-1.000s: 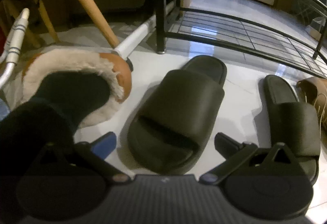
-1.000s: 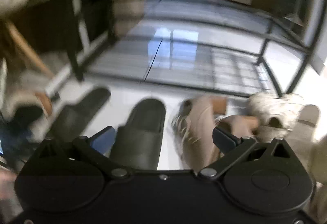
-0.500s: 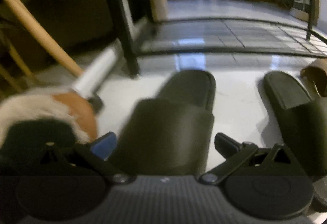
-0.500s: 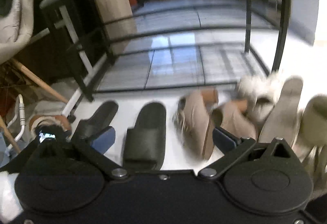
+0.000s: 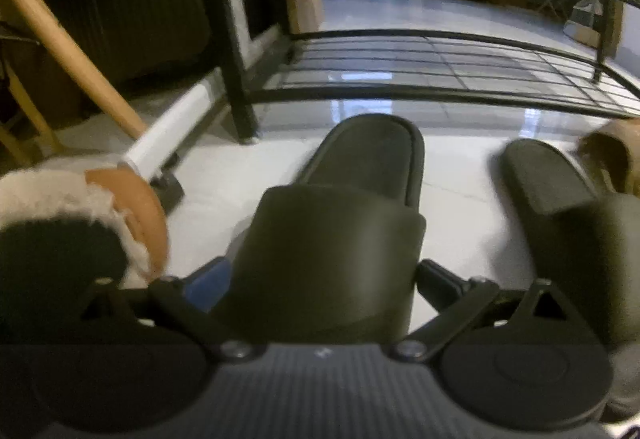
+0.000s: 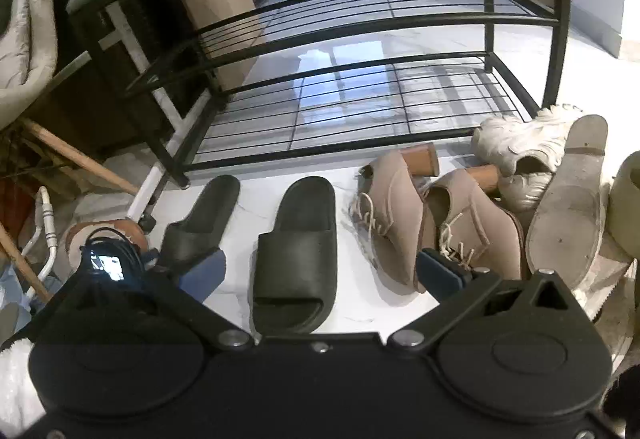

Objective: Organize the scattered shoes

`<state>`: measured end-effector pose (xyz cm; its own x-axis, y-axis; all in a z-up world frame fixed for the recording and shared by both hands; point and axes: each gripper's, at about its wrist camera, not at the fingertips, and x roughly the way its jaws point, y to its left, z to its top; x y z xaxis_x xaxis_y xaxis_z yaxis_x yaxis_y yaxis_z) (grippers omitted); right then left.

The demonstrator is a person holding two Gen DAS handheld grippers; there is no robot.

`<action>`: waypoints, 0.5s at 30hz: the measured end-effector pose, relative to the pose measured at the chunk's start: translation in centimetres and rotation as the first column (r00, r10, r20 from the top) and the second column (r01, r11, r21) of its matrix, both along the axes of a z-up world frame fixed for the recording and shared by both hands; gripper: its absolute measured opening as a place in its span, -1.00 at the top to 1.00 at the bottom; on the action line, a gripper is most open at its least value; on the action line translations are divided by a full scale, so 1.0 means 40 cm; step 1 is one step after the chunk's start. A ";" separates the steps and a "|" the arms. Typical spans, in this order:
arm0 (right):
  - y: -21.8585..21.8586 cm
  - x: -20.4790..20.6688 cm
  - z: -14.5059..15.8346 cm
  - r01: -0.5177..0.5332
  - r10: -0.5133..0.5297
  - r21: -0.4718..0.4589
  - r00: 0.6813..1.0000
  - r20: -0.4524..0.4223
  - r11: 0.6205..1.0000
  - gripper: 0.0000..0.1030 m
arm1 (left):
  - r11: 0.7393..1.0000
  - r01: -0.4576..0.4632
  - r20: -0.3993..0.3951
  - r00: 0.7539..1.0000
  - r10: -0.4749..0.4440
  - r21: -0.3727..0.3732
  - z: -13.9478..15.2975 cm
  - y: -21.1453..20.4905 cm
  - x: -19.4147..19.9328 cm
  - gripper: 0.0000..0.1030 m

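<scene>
In the left wrist view the left gripper (image 5: 320, 275) hides the toe of the near slide (image 5: 332, 239), so whether its fingers (image 5: 208, 281) touch the strap cannot be told. The second slide (image 5: 576, 223) is soft with blur and its toe is hidden behind the gripper body. In the right wrist view the pale shoe (image 6: 630, 207) is cut off by the right edge.

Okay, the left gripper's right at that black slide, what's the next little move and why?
Probably close the left gripper on the left black slide: its open fingers already straddle the strap, and the shoe rack behind holds no shoes.
</scene>
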<state>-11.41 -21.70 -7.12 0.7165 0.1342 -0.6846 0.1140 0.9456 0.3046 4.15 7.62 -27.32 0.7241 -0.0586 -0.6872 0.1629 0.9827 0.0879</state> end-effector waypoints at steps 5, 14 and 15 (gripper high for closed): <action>0.014 -0.015 0.018 -0.030 0.031 -0.011 0.999 0.033 0.999 -1.00 | 0.999 -0.016 -0.046 0.999 0.014 -0.043 0.015 -0.084 -0.110 -0.92; 0.087 -0.030 -0.047 -0.120 0.127 -0.122 0.990 0.056 0.985 -1.00 | 0.967 -0.061 -0.091 0.995 0.039 -0.249 0.100 -0.097 -0.101 -0.98; 0.100 -0.030 -0.062 -0.134 0.143 -0.143 0.988 0.054 0.981 -1.00 | 0.969 -0.069 -0.055 0.997 0.057 -0.238 0.134 -0.059 -0.117 -0.98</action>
